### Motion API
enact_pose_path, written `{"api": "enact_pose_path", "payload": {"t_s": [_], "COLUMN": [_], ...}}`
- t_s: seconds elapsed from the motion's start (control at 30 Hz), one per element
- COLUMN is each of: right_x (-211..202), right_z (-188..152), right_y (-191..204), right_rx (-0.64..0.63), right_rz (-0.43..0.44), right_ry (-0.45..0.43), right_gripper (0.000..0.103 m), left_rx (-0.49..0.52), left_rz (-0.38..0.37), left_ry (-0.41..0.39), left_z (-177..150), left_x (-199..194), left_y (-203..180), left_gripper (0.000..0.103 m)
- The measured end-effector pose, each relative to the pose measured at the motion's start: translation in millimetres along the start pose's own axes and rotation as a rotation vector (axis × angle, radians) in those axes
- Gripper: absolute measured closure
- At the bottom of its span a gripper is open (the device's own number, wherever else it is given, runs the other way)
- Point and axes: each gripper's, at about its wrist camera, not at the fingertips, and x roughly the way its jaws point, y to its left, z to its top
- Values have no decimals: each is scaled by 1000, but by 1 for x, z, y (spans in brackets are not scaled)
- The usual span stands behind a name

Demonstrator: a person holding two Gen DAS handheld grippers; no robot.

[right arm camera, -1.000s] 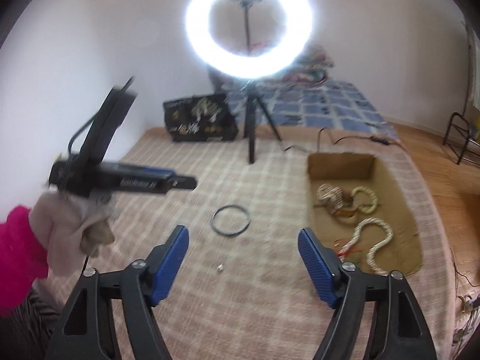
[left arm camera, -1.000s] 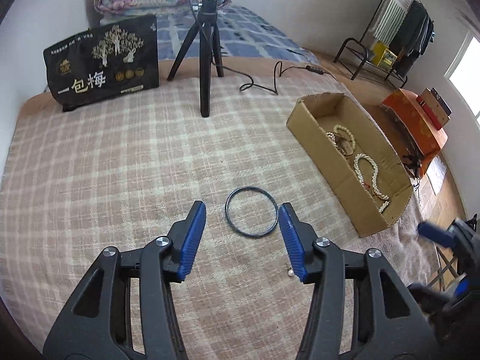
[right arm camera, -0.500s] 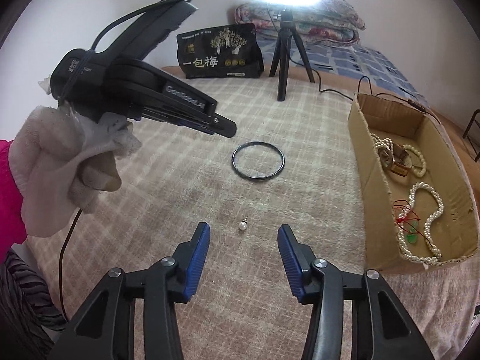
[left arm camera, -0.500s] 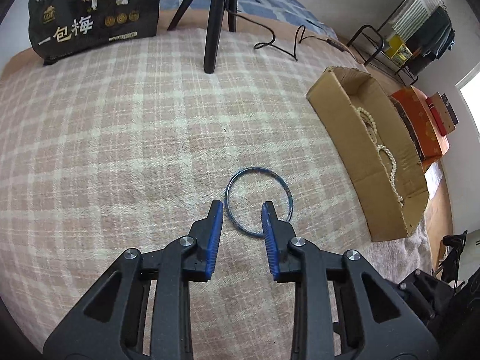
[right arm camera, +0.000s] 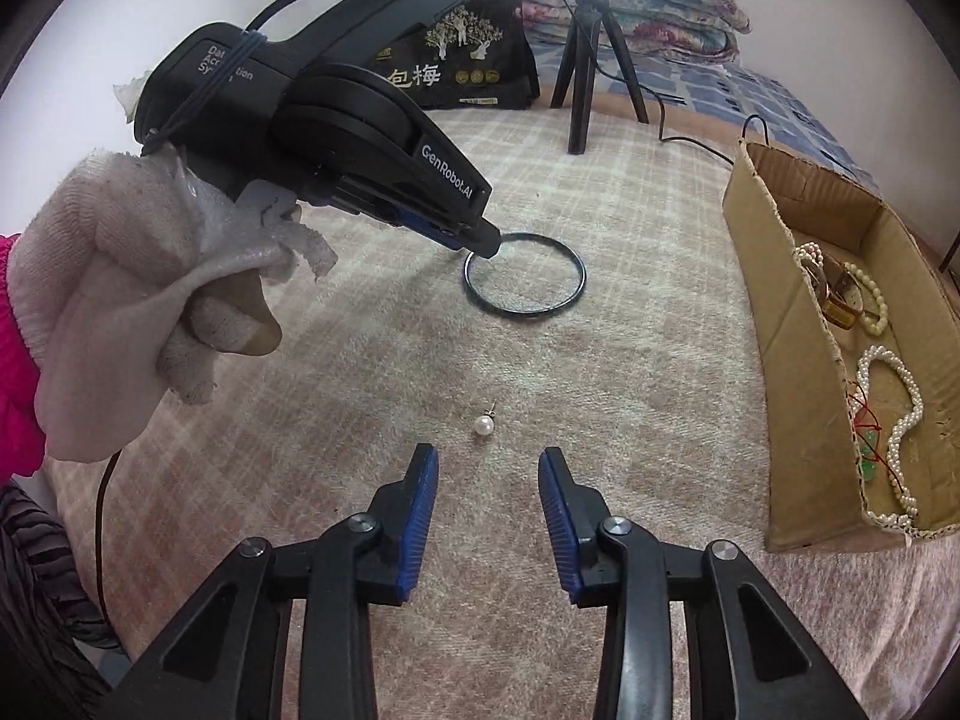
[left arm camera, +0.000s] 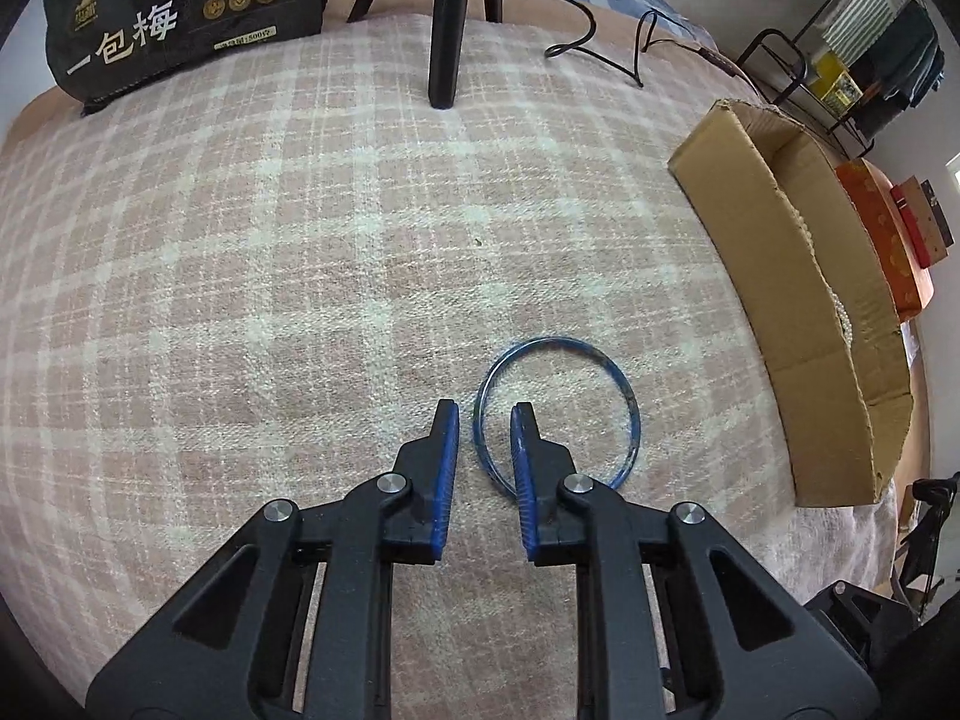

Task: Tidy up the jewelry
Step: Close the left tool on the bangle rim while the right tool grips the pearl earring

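Left gripper (left arm camera: 485, 414), jaws just closing, straddles the near rim of the dark bangle (left arm camera: 612, 384) lying on the checked blanket (left arm camera: 240, 300); pads not yet pressing. Right gripper (right arm camera: 487, 468), also narrowing, holds nothing; the pearl earring (right arm camera: 483, 425) lies just ahead, the cardboard box (right arm camera: 780, 300) to the right.

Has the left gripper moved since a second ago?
Yes. The left gripper has dropped toward the blanket, its closing jaws now straddling the bangle rim.

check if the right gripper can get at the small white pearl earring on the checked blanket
Probably yes: the small white pearl earring lies alone on the checked blanket, just ahead of the right gripper, whose closing jaws are still wider than it.
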Motion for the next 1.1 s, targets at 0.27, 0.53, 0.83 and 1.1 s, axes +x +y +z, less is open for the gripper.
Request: {"api": "enact_pose_path", "payload": {"t_s": [0.27,0.53,0.83,1.1], "right_x": [10,26,35,30], "right_z": [7,12,11,14], "right_y": [5,6,12,10], "right_rx": [-17,-19,-38,-29], "right_rz": [5,-10,-17,-4], "right_ry": [9,32,33,21], "right_gripper": [70,72,85,97], "left_rx": [11,11,-17,-24], "left_rz": [18,22,13,9], "left_ry": [9,-3,-18,-33], "left_z": [0,0,-3,-4], "left_x": [7,9,6,-1], "left_y": [1,4,9,8], "left_gripper": [89,97,100,101]}}
